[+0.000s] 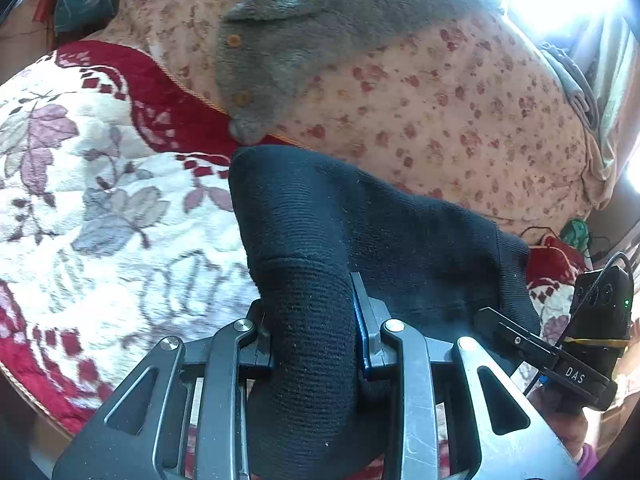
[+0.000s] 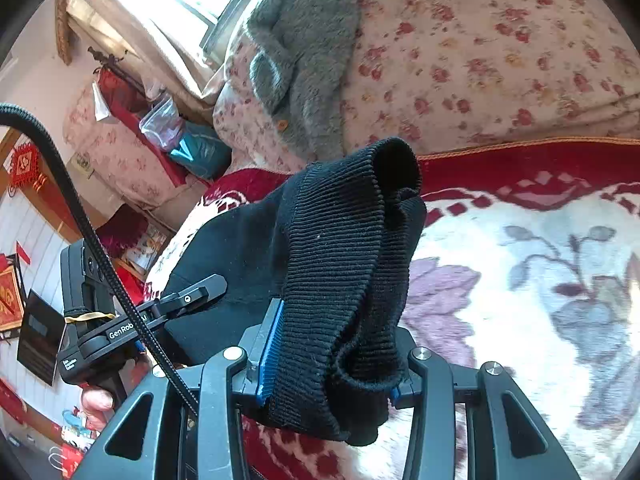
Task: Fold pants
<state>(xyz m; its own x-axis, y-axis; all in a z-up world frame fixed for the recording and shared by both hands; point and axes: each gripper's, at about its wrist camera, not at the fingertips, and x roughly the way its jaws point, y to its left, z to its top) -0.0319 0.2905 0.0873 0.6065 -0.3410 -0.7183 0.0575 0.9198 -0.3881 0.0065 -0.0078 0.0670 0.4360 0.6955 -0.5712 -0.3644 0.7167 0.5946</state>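
Over the floral blanket [image 1: 100, 216] low in both frames, we held the black pants [image 1: 360, 216] clamped in left gripper [image 1: 316, 344] and right gripper [image 2: 332, 356], needing even tension for a straight fold.

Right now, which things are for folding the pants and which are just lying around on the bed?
For the job:
- black knit pants
- left gripper, shut on the pants
- right gripper, shut on the ribbed cuff end

Just lying about:
- grey fluffy cardigan
- pink floral quilt
- red and white flower blanket
- teal bag
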